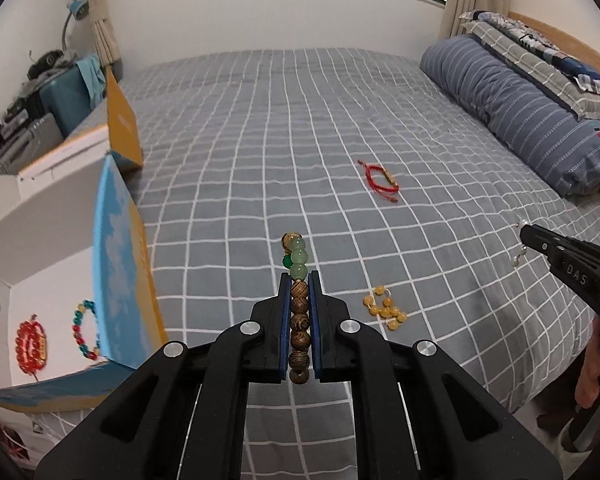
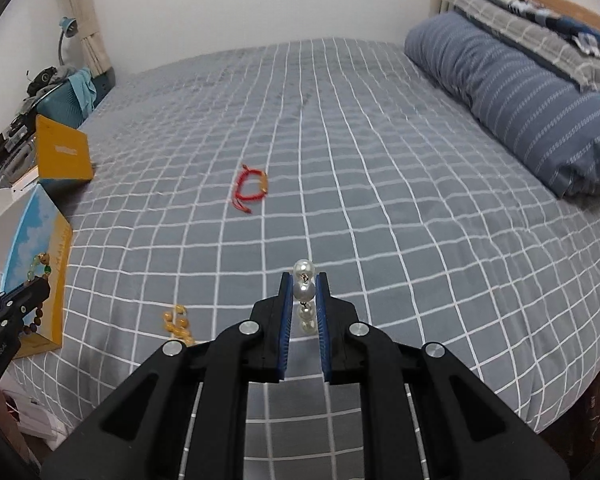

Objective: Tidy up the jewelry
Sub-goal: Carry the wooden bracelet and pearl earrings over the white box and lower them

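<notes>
A wooden bead bracelet (image 1: 300, 320) sits between the left gripper (image 1: 300, 280) pads; a pearl bracelet (image 2: 305, 298) sits between those of the right gripper (image 2: 304, 280), above the bed (image 1: 260, 120). On the bed, an amber bead bracelet (image 1: 385, 308) lies near, a cord bracelet (image 1: 380, 178) farther back. Left stands a box (image 1: 116, 264) with two bracelets (image 1: 56, 340) inside; pillows (image 1: 520, 116) lie right

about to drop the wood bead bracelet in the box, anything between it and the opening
Nothing visible on the bedspread between. The left gripper holds the wood bead bracelet; only the box's raised blue flap stands between, so lift over it.
</notes>
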Tool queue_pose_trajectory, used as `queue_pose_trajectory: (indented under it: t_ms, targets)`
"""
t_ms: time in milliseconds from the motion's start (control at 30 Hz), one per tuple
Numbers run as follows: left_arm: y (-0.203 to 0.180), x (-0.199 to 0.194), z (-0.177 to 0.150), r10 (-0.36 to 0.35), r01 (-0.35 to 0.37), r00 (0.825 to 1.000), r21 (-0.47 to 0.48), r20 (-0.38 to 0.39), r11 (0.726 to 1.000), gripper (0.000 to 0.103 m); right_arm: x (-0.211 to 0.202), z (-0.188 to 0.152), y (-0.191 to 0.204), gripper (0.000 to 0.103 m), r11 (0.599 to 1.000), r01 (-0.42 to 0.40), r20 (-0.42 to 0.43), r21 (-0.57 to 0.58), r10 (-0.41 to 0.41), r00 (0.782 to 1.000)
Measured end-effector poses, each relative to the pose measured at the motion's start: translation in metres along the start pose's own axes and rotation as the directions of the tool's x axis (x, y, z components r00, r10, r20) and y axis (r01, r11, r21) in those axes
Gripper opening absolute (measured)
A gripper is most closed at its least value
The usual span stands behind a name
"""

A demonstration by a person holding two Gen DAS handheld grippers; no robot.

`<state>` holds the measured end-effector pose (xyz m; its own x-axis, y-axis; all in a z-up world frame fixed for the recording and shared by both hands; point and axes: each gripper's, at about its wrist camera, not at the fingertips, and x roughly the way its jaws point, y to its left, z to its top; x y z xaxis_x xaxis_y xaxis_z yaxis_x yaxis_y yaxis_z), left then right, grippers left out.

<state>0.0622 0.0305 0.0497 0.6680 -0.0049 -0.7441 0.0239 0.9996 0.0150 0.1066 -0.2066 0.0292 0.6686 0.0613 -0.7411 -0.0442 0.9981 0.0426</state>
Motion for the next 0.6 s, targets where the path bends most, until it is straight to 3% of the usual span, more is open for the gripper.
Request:
queue_pose_trajectory:
  t_ms: [600]
  targets:
    - [0.031,-0.015,0.014,0.021,-0.020,0.999,-0.039,0.037,0.999,0.008,-0.002,0.019,0.066,0.011,0.997,-0.056,0.040,-0.059,0.059,0.997]
